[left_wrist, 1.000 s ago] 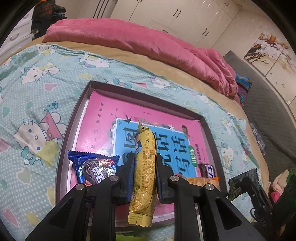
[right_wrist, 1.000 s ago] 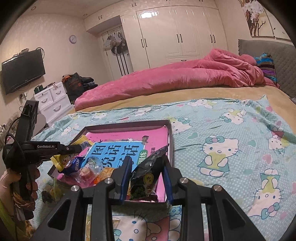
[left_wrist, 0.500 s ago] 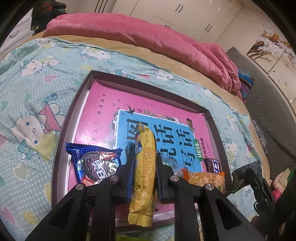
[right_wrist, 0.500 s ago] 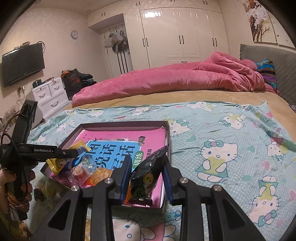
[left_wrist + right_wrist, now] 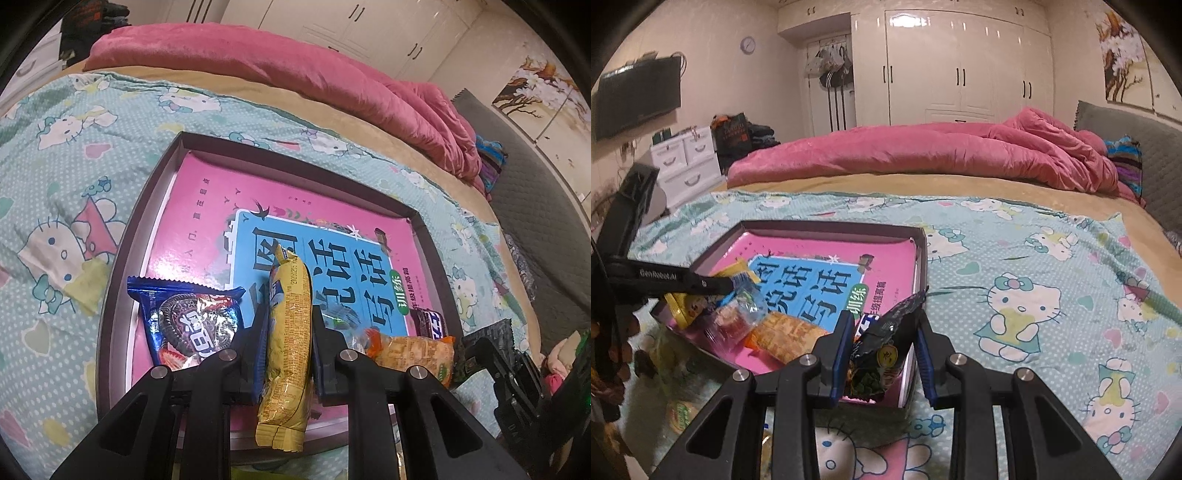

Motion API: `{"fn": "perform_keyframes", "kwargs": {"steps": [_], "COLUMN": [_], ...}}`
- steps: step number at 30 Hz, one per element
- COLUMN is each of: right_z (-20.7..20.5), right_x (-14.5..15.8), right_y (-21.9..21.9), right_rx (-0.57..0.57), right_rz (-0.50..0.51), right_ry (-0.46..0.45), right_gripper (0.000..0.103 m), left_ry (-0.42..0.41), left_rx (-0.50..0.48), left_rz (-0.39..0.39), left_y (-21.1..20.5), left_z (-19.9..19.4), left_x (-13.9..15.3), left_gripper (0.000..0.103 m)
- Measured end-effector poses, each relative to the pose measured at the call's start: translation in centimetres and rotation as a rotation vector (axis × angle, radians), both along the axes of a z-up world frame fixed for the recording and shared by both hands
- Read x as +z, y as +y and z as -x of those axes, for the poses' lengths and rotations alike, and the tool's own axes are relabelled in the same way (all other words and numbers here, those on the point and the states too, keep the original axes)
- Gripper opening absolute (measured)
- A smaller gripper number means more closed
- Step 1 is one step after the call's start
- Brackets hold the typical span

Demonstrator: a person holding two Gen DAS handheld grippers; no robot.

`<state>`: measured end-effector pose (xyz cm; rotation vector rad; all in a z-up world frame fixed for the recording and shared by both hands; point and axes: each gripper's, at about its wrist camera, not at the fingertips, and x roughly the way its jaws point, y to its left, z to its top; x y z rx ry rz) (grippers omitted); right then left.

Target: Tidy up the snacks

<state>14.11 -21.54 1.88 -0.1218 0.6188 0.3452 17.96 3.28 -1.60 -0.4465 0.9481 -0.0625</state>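
A dark-rimmed tray [image 5: 295,162] lies on the bed with a pink and blue book [image 5: 207,229] in it. My left gripper [image 5: 288,321] is shut on a long yellow snack packet [image 5: 291,354], held over the tray's near edge. In the tray lie a blue Oreo packet [image 5: 188,325], an orange packet [image 5: 410,350] and a dark chocolate bar [image 5: 428,321]. My right gripper [image 5: 882,328] is shut on a dark crinkled packet [image 5: 882,343] above the tray's [image 5: 831,225] near right corner. In the right wrist view the left gripper [image 5: 731,284] shows with the yellow packet [image 5: 683,306].
The Hello Kitty sheet [image 5: 1034,295] spreads to the right of the tray. A pink quilt [image 5: 923,155] lies across the far side of the bed. Loose snacks [image 5: 679,413] lie on the bed before the tray's left corner. A person's hand [image 5: 617,354] holds the left gripper.
The right gripper has rolled slightly and come a little closer to the tray's corner, still holding the dark packet. The left gripper keeps the yellow packet and has barely shifted.
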Motion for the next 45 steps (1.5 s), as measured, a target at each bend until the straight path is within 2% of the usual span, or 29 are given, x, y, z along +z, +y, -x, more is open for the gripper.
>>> {"fn": "perform_keyframes", "kwargs": {"steps": [6, 19, 33, 37, 45], "right_z": [-0.1, -0.1, 0.2, 0.2, 0.6], "right_x": [-0.8, -1.4, -1.5, -1.4, -1.1], "right_y": [0.5, 0.1, -0.2, -0.2, 0.3], "right_rx": [-0.002, -0.018, -0.027, -0.022, 0.001], "right_rz": [0.041, 0.035, 0.021, 0.021, 0.016], "right_ry": [0.018, 0.046, 0.053, 0.050, 0.040], "right_gripper": [0.033, 0.033, 0.033, 0.033, 0.033], "left_ry": [-0.006, 0.010, 0.001, -0.010, -0.021], "left_rx": [-0.005, 0.006, 0.011, 0.013, 0.013], "left_rz": [-0.010, -0.018, 0.019, 0.029, 0.043], "left_y": [-0.1, 0.1, 0.8, 1.3, 1.6], "left_z": [0.0, -1.5, -1.3, -0.7, 0.3], "left_x": [0.0, 0.1, 0.8, 1.3, 2.2], "left_gripper": [0.020, 0.020, 0.025, 0.037, 0.043]}}
